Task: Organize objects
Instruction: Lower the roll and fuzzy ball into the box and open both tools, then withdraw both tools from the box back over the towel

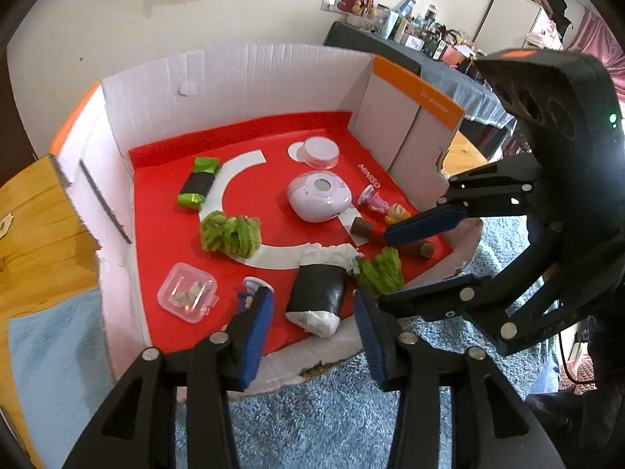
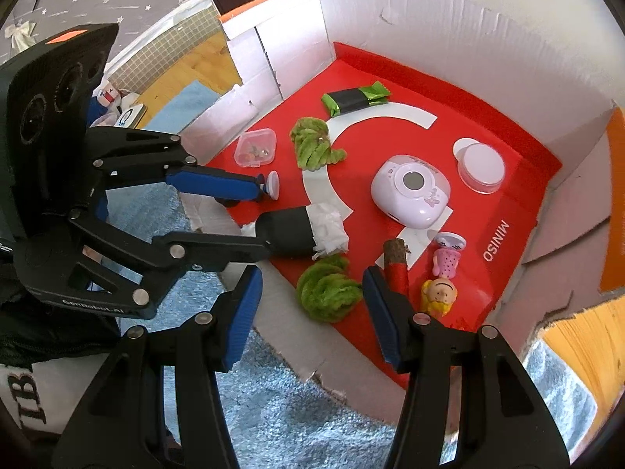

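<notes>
A black roll with white paper ends lies on the red floor of the cardboard box. My left gripper straddles the roll. Its jaws stand open: small gaps show beside the roll, and in the right wrist view the upper pad is clear of it. My right gripper is open over a green fuzzy bundle, not squeezing it. A red-brown stick lies just beside its right finger.
Also in the box: a second green bundle, a green-wrapped pack, a clear case, a white toy camera, a round white tub, a small doll, a suction-cup toy. Blue rug in front.
</notes>
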A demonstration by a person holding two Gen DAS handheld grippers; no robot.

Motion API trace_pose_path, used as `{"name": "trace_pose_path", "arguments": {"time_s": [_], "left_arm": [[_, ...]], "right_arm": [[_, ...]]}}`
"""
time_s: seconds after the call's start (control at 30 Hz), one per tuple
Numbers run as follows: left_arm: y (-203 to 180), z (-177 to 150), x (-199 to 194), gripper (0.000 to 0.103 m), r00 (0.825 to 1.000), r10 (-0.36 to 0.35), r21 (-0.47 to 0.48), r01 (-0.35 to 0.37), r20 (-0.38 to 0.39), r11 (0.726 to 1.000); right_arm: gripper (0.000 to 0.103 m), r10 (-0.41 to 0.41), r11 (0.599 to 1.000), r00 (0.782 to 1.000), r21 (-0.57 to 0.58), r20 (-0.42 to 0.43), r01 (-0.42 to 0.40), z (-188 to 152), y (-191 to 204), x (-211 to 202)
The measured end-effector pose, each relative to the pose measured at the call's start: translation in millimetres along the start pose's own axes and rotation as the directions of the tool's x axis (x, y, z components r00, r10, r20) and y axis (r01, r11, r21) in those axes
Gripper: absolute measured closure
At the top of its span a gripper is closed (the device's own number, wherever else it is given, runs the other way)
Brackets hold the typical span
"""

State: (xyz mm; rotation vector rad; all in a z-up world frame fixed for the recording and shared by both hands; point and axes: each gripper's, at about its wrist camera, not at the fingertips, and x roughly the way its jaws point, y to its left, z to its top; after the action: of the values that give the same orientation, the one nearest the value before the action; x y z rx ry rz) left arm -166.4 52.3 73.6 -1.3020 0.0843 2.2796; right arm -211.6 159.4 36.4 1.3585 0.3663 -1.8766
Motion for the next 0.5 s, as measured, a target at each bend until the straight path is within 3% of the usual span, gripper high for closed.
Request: {"name": "trace_pose_path", "arguments": {"time_s": [0.17,0.5], "left_arm": [[-7,-2,-15,0.055,0.999,0.004,-0.007,-0.004,0.040,1.000],[-10,-5,-40,0.050,0.994,0.010,0.002,-0.011,0.113,1.000]], "right_arm": [[0.042,-0.022,1.000,0.999,0.021,0.043,0.021,-4,7,-17],[0.035,-0.072,0.995,0.987,0.072,0.143,0.062,-17,28,-47]]}}
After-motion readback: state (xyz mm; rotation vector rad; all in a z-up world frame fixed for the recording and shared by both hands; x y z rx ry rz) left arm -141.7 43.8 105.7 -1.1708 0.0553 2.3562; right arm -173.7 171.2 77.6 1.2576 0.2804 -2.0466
